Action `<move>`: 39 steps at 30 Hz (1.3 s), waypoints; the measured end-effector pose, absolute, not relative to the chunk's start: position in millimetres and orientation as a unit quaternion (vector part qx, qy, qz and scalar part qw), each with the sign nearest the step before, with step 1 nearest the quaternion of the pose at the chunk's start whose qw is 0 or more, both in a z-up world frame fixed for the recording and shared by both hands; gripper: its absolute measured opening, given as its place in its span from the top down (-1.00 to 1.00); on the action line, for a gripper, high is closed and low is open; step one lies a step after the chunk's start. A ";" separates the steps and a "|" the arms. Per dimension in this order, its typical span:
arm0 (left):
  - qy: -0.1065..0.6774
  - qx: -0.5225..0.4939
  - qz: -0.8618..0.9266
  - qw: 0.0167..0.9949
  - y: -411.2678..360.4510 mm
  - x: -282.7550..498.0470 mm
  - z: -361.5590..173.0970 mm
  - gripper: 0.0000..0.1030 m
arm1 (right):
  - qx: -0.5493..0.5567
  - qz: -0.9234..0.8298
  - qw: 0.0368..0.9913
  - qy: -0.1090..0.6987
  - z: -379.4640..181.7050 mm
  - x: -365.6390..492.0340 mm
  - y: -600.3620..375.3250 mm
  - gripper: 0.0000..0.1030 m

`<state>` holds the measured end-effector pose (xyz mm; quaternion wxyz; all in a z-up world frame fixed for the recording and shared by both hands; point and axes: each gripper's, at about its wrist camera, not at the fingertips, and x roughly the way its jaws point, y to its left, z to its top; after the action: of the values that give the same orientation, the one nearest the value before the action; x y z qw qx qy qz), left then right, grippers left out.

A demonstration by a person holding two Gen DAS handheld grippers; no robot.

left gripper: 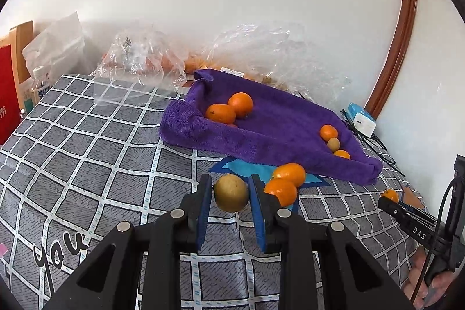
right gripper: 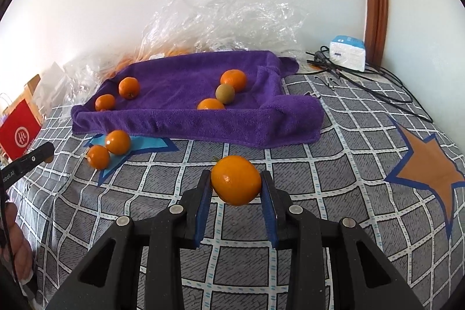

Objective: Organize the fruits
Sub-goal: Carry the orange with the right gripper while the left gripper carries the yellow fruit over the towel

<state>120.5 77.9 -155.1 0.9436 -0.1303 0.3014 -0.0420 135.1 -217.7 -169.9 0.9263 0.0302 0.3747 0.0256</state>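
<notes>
The left gripper point(left gripper: 231, 190) has its blue-padded fingers point(left gripper: 203, 211) closed onto a round, matte yellow-brown fruit point(left gripper: 231, 193). The right gripper point(right gripper: 236, 184) pinches a glossy orange point(right gripper: 236, 183) the same way, clear of the bed point(right gripper: 334, 164).

Both fruits are smooth spheres held at two small contact spots, so either could roll out if a wrist tilts or the squeeze loosens, then run across the checked quilt.

Farther off lies a plush purple towel point(right gripper: 186, 83), its folded edges cradling more oranges and a brown fruit; two oranges point(right gripper: 109, 148) sit on a blue star patch near it. Crinkled clear bags point(left gripper: 145, 60) line the far wall.
</notes>
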 end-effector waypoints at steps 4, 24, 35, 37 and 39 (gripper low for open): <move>0.306 -0.137 -0.041 0.941 80.9 122.2 -156.8 0.52 | 0.040 0.031 0.925 0.376 -160.6 135.8 -216.2 0.37; 0.300 -0.144 0.019 0.943 106.0 130.0 -133.9 0.52 | 0.016 0.029 0.936 0.350 -108.3 170.2 -205.1 0.37; 0.317 -0.106 0.024 0.942 84.0 179.9 -102.8 0.52 | 0.029 0.018 0.926 0.377 -113.5 220.9 -212.0 0.37; 0.316 -0.100 0.023 0.943 77.5 191.3 -100.5 0.52 | 0.025 0.011 0.928 0.373 -111.4 229.2 -215.5 0.37; 0.318 -0.092 0.027 0.943 71.1 202.0 -98.9 0.52 | 0.026 0.004 0.927 0.373 -110.3 237.5 -219.3 0.37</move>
<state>202.0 71.1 -98.9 0.9434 -0.0917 0.3175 0.0267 237.5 -219.3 -110.3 0.9275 0.0257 0.3729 0.0039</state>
